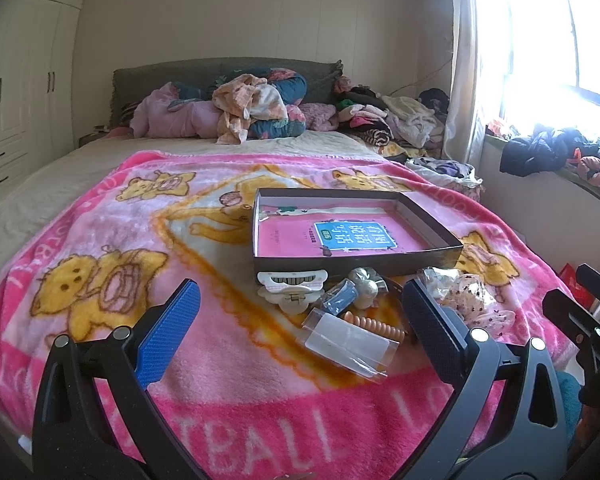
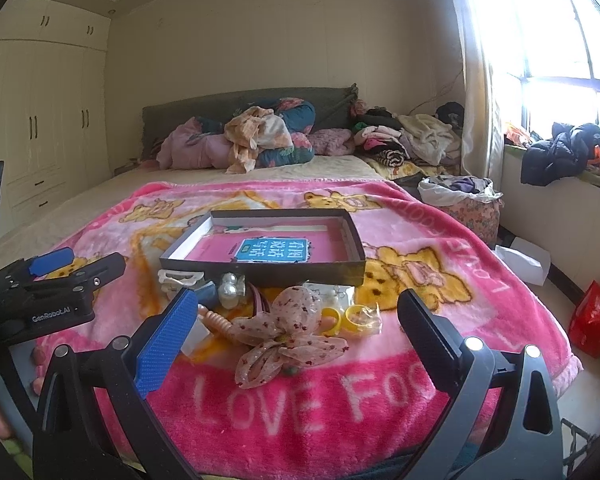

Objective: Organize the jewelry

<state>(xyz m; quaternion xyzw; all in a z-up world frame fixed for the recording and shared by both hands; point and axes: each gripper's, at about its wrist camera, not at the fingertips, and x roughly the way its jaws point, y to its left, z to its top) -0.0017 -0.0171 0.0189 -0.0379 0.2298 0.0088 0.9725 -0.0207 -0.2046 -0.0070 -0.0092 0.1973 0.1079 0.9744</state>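
A shallow dark box [image 1: 440, 256] [image 2: 260, 274] with a pink book in it lies on the pink blanket. In front of it lies a heap of accessories: a white hair claw [image 1: 290, 286], pearl pieces [image 1: 366, 286] [image 2: 230, 288], a peach beaded band [image 1: 380, 326], a clear plastic packet [image 1: 348, 340], a spotted fabric bow [image 2: 288, 330] [image 1: 476, 300] and yellow rings [image 2: 354, 318]. My left gripper [image 1: 300, 308] is open, just short of the heap. My right gripper [image 2: 298, 312] is open, with the bow between its fingers' line.
The pink bear blanket [image 1: 100, 240] [image 2: 440, 248] covers the near end of a bed. Piled clothes and bedding [image 1: 252, 108] lie at the headboard. Wardrobes [image 2: 48, 128] stand left, a window sill with clothes [image 2: 560, 152] right. A red bag [image 2: 592, 320] sits on the floor.
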